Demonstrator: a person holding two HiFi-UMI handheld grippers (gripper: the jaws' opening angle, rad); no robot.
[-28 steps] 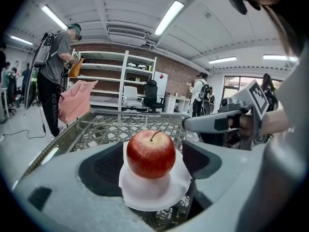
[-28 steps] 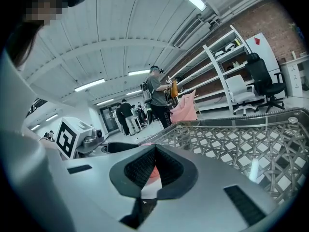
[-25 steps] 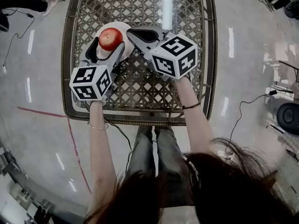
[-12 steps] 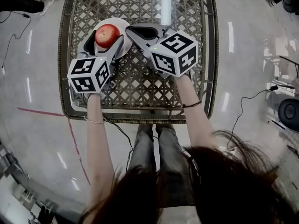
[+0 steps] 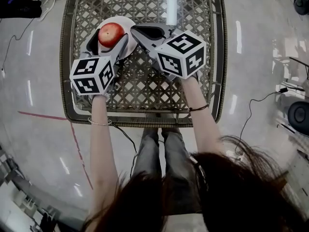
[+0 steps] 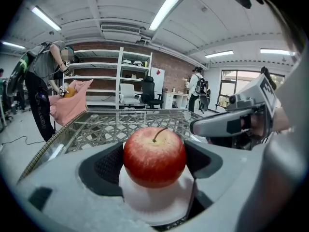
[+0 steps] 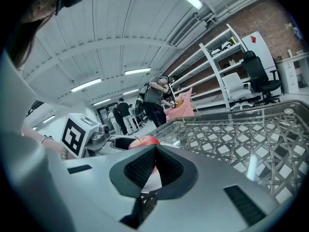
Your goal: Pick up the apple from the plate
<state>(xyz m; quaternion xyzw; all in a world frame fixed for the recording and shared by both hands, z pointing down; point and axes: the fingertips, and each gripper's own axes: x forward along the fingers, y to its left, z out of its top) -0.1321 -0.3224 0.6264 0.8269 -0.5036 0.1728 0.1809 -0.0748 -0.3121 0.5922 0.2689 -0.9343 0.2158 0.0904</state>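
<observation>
A red apple [image 5: 110, 34] stands stem up on a small white plate [image 5: 128, 27] at the far left of the lattice table. My left gripper [image 5: 109, 36] reaches over the plate with a jaw on each side of the apple. In the left gripper view both dark pads [image 6: 107, 164] press against the sides of the apple [image 6: 154, 156], which still rests on the plate [image 6: 154, 202]. My right gripper [image 5: 138, 31] lies just right of the plate, shut with nothing in it. The right gripper view shows its pads [image 7: 145, 166] closed together, the apple [image 7: 145, 140] beyond them.
The table [image 5: 145, 86] is a woven lattice under glass with a raised rim [image 5: 219, 57]. Cables [image 5: 260, 103] and a red line [image 5: 72, 134] run over the floor around it. People [image 6: 43, 81] and shelves [image 6: 130, 76] stand in the room beyond.
The left gripper has edged a little farther forward around the apple, its jaws now against the fruit. The right gripper has hardly moved.
</observation>
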